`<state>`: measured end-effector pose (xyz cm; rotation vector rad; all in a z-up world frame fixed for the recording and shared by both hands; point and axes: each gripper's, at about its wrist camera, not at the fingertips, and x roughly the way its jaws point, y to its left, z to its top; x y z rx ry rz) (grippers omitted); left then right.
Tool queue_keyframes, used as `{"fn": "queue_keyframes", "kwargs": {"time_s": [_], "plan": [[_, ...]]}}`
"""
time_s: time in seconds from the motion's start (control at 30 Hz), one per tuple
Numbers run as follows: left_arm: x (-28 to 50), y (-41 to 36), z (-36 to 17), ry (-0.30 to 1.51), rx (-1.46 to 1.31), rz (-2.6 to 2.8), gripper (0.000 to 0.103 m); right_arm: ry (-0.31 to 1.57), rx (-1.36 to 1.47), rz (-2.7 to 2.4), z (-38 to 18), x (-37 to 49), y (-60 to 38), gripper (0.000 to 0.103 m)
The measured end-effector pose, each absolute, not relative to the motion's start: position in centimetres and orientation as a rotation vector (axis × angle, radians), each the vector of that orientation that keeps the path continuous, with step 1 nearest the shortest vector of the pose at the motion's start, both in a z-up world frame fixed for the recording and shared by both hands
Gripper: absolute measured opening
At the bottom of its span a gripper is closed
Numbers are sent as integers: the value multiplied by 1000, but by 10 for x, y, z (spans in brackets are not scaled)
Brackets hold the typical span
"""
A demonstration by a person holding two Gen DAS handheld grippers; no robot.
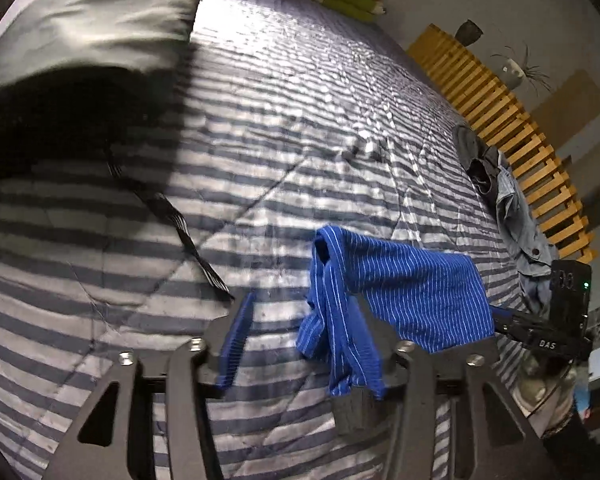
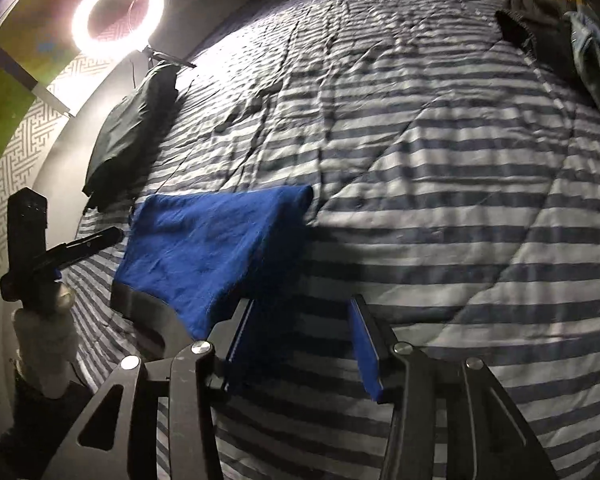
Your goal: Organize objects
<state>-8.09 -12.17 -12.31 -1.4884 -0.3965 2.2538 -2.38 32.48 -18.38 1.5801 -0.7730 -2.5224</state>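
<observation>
Currently both grippers hover over the striped bed [image 1: 260, 128]. Left gripper [image 1: 300, 344] fingers spread apart; the blue striped cloth [image 1: 400, 292] drapes over its right finger. Right gripper [image 2: 304, 340] fingers spread apart, holding nothing, with the cloth beside its left finger. Denim garment [image 1: 516, 208] lies near the wooden slats [image 1: 512, 128].

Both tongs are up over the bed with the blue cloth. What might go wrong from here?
1. The blue striped cloth only drapes over one finger of the open left tongs, unclamped; it may slide onto the striped quilt.
2. The right tongs are open too, so nothing secures it.
3. The black strap lies close to the left tongs and might snag.
</observation>
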Motion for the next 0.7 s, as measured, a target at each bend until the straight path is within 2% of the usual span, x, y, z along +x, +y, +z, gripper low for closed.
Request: {"fn": "queue_keyframes", "kwargs": {"time_s": [0.13,0.23,0.3,0.5,0.6,0.7], "plan": [[-81,-113,-125,-438,-1483,2191,60,-865,1570,-2512,-182,-30,325,43],[-82,-102,-123,-455,-1456,2167,67,-933,1491,-2548,-169,-26,336,43],[-82,-91,-126,-422,-1471,2145,67,-988,1448,-2513,-165,-27,340,50],[-79,-72,-140,-331,-1513,2125,66,-880,1555,-2396,-183,-42,312,51],[-78,-75,-145,-324,-1519,2134,54,-823,1592,-2386,-192,-43,305,51],[-75,-77,-149,-326,-1535,2124,31,-864,1572,-2370,-194,-40,309,51]]}}
